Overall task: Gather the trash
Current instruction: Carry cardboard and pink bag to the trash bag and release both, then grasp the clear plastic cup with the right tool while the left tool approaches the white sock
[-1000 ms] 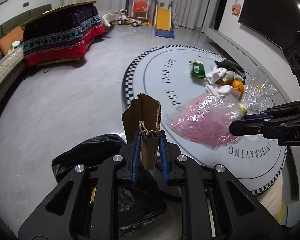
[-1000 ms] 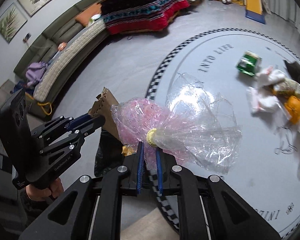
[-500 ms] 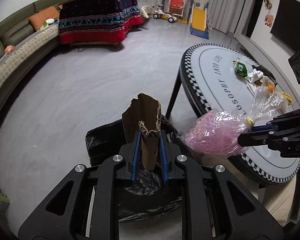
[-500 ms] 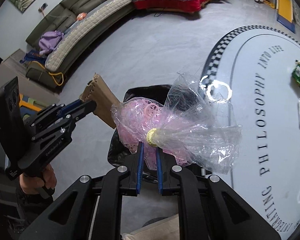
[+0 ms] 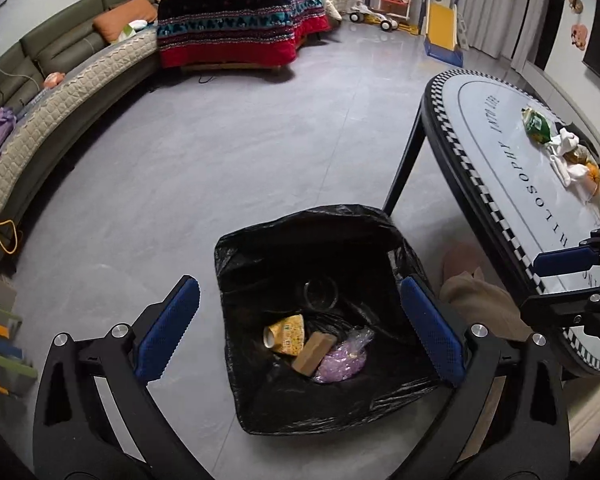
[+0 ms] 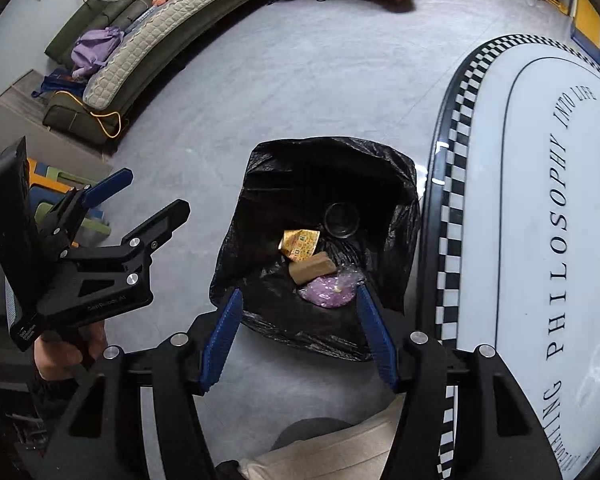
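Observation:
An open black trash bag [image 5: 260,248] stands on the grey floor beside the round table [image 5: 496,184]. Inside it lie a brown cardboard piece [image 5: 314,353], a pink-filled plastic bag [image 5: 342,362] and a yellow wrapper [image 5: 286,334]. My left gripper [image 5: 298,284] hangs over the bag, its jaws opening wide with nothing between them. The right gripper [image 6: 300,290] is also above the bag, jaws opening and empty, with the cardboard [image 6: 312,267] and pink bag [image 6: 328,290] below it. More trash stays on the table: a green packet [image 5: 536,126], white tissue [image 5: 566,142] and an orange [image 5: 592,174].
A curved sofa [image 5: 60,92] lines the left wall, and a low table under a red and blue cloth [image 5: 240,24] stands behind. A toy slide [image 5: 440,28] is at the back. The person's beige trouser leg [image 5: 472,296] and slipper [image 5: 460,256] are by the bag.
Both grippers moved from the table to above the trash bag and opened. The cardboard piece and the pink plastic bag were let go and now lie inside the bag.

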Demonstrator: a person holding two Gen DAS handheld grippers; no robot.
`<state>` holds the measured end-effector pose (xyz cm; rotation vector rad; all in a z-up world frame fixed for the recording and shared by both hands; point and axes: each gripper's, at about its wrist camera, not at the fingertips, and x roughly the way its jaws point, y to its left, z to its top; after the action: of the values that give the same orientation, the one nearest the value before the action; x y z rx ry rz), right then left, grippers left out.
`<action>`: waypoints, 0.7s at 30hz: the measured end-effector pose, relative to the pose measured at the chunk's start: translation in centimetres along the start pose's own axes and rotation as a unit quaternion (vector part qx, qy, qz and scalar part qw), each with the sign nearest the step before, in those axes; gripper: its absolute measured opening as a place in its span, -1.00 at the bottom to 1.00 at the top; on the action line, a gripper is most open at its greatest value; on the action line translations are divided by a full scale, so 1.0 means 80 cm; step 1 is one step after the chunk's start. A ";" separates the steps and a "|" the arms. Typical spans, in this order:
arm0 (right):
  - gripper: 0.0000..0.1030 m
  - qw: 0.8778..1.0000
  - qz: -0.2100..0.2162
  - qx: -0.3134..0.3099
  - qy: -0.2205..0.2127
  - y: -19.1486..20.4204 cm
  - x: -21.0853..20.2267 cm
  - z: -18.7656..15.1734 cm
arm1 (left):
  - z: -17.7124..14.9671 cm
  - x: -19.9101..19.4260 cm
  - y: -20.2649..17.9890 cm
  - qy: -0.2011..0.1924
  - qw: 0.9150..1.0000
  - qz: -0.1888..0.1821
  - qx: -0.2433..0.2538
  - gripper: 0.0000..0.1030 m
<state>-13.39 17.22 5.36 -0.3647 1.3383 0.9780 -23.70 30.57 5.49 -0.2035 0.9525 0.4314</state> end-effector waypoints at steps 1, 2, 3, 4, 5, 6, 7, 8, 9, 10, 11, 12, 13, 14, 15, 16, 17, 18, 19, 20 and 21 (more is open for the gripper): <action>0.18 1.000 -0.002 0.003 -0.003 -0.003 -0.004 -0.001 | 0.001 -0.001 -0.003 -0.001 1.000 -0.001 0.001 0.89; 0.18 1.000 -0.003 0.007 -0.007 -0.010 -0.010 -0.004 | 0.003 -0.003 -0.008 -0.001 1.000 -0.002 0.004 0.89; 0.18 1.000 -0.003 0.010 -0.010 -0.013 -0.013 -0.004 | 0.006 -0.005 -0.012 -0.001 1.000 -0.003 0.006 0.89; 0.18 1.000 -0.003 0.015 -0.015 -0.022 -0.020 -0.006 | 0.009 -0.006 -0.018 -0.002 1.000 -0.005 0.009 0.89; 0.18 1.000 -0.003 0.020 -0.019 -0.027 -0.025 -0.007 | 0.012 -0.007 -0.025 -0.003 1.000 -0.009 0.013 0.89; 0.18 0.999 -0.003 0.025 -0.024 -0.036 -0.032 -0.010 | 0.015 -0.007 -0.031 -0.003 1.000 -0.012 0.016 0.89; 0.18 0.999 -0.004 0.029 -0.027 -0.041 -0.036 -0.009 | 0.018 -0.007 -0.039 -0.004 1.000 -0.017 0.021 0.89; 0.18 0.999 -0.006 0.033 -0.031 -0.047 -0.041 -0.011 | 0.023 -0.007 -0.047 -0.005 0.999 -0.019 0.026 0.89; 0.18 0.999 -0.007 0.038 -0.035 -0.056 -0.048 -0.014 | 0.026 -0.008 -0.055 -0.005 0.999 -0.023 0.031 0.89; 0.18 0.998 -0.009 0.042 -0.039 -0.060 -0.052 -0.015 | 0.030 -0.008 -0.064 -0.005 0.999 -0.026 0.037 0.89; 0.18 0.998 -0.010 0.046 -0.042 -0.067 -0.057 -0.018 | 0.034 -0.008 -0.074 -0.006 0.999 -0.030 0.043 0.89; 0.18 0.998 -0.013 0.051 -0.046 -0.077 -0.064 -0.021 | 0.037 -0.008 -0.084 -0.006 0.998 -0.034 0.049 0.89; 0.18 0.997 -0.016 0.055 -0.049 -0.082 -0.069 -0.023 | 0.041 -0.008 -0.095 -0.006 0.998 -0.039 0.056 0.89; 0.18 0.997 -0.020 0.059 -0.052 -0.089 -0.075 -0.024 | 0.045 -0.009 -0.105 -0.007 0.997 -0.043 0.062 0.89; 0.18 0.996 -0.024 0.064 -0.055 -0.101 -0.084 -0.026 | 0.048 -0.009 -0.116 -0.009 0.997 -0.048 0.068 0.89; 0.18 0.996 -0.027 0.069 -0.058 -0.109 -0.090 -0.029 | 0.053 -0.008 -0.129 -0.009 0.996 -0.053 0.076 0.89; 0.18 0.995 -0.032 0.074 -0.060 -0.121 -0.096 -0.031 | 0.057 -0.008 -0.140 -0.009 0.995 -0.058 0.082 0.89; 0.18 0.994 -0.038 0.082 -0.063 -0.134 -0.105 -0.034 | 0.061 -0.007 -0.152 -0.010 0.994 -0.062 0.090 0.89; 0.18 0.993 -0.042 0.088 -0.065 -0.142 -0.110 -0.036 | 0.065 -0.007 -0.164 -0.010 0.993 -0.067 0.098 0.89; 0.18 0.992 -0.047 0.097 -0.069 -0.156 -0.118 -0.038 | 0.069 -0.006 -0.176 -0.009 0.992 -0.073 0.106 0.89; 0.18 0.991 -0.050 0.105 -0.072 -0.170 -0.124 -0.041 | 0.073 -0.005 -0.189 -0.010 0.991 -0.077 0.113 0.89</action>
<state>-4.40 3.26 9.64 -0.1934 1.2653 0.7576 -12.89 19.01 8.86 -0.0656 0.9516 0.1805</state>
